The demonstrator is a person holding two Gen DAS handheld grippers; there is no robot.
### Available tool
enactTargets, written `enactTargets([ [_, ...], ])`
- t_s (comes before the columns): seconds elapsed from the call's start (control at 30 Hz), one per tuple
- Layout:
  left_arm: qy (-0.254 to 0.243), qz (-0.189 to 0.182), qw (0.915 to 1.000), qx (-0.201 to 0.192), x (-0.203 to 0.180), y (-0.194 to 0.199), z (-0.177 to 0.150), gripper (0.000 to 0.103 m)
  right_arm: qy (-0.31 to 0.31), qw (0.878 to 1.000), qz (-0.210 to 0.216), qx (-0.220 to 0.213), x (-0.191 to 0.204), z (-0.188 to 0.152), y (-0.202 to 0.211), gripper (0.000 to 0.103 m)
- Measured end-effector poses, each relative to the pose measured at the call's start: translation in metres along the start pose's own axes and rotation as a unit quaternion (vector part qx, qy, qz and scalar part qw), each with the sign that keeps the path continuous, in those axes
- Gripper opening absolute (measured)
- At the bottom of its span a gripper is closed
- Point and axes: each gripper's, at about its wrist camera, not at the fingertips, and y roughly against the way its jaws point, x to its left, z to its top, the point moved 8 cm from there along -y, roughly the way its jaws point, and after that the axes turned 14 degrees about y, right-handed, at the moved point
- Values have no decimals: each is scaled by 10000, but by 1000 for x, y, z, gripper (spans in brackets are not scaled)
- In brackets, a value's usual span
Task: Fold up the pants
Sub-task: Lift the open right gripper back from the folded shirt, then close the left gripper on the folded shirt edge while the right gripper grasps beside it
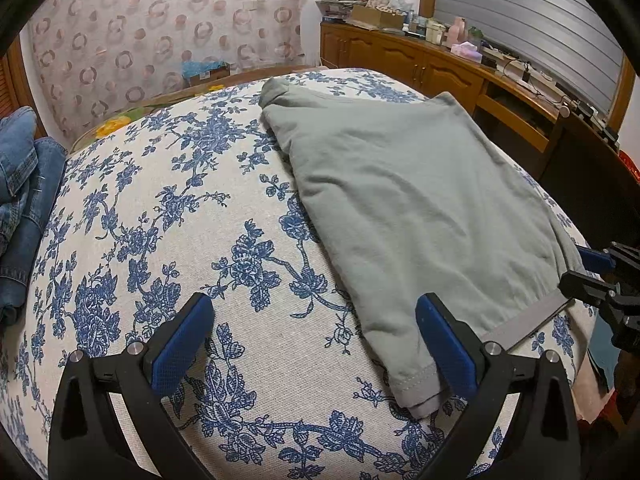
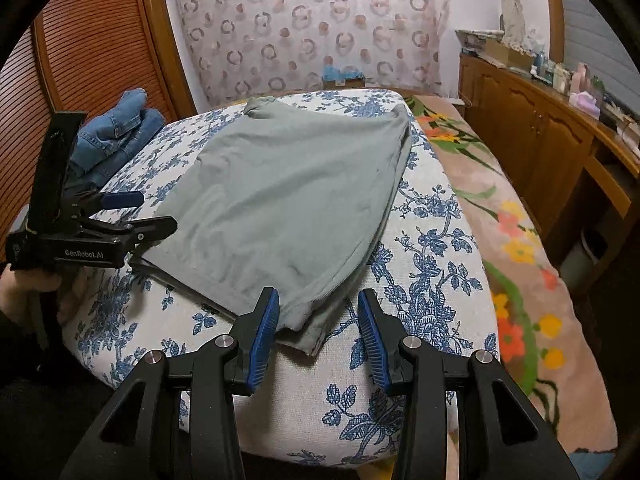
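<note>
- Bedroom setting: floral blue-and-white bed cover [image 1: 168, 208], patterned curtain [image 1: 160, 20] behind, wooden cabinets [image 1: 400, 60] along one side.
- Folded jeans [image 2: 116, 136] stacked at far left edge of bed cover; not part of current step.
- Grey pants [image 1: 408, 200] lying flat on bed cover, already folded into a broad wedge; wide end near front edge, narrow end toward far edge by curtain.
- Long axis: running from front edge away toward curtain, slightly diagonal.
- Left gripper [image 1: 316, 344]: released, nothing grasped; inner blue pad just beside near-left corner of pants, outer pad over bare cover.
- Right gripper [image 2: 316, 332]: released, partly spread; near-right corner of pants, layered edges visible, lying between the pads without being pinched.
- Contact between pads and fabric at either corner: cannot tell with certainty.
- Controlling relation: pants straight ahead of both grippers, each gripper stationed at one near corner, wide hem spanning the gap between them.
- Nearer hand: right judged better placed, corner already between its pads; left offset to the outside of its corner.
- Probable step: pinch both near corners, carry the wide end along the long axis toward the far end.
- Risk: layered edges at right corner separating if only the top ply is taken.
</note>
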Motion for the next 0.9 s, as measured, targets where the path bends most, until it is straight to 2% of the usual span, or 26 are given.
enactTargets([
  [0.1,-3,3,10000,1,0,0,0,102,65,10000,-51,-39,5,-2,-1,42],
  [0.2,0,0,10000,3,0,0,0,102,-12,9999,158,-68,9,-3,-2,27],
  [0.3,1,1,10000,3,0,0,0,102,-6,9997,249,-59,11,-3,-2,22],
  [0.53,-77,-88,9999,111,-2,6,-7,102,67,9996,230,-124,9,-3,-4,22],
  [0.7,-127,-434,9990,25,-15,28,-14,101,125,9997,159,-153,12,-4,-5,22],
  [0.8,-178,-585,9981,-60,-23,40,-17,94,132,9997,151,-169,13,-4,-5,22],
  [0.9,-191,-689,9974,-106,-28,44,-18,81,119,9996,168,-179,13,-4,-6,22],
])
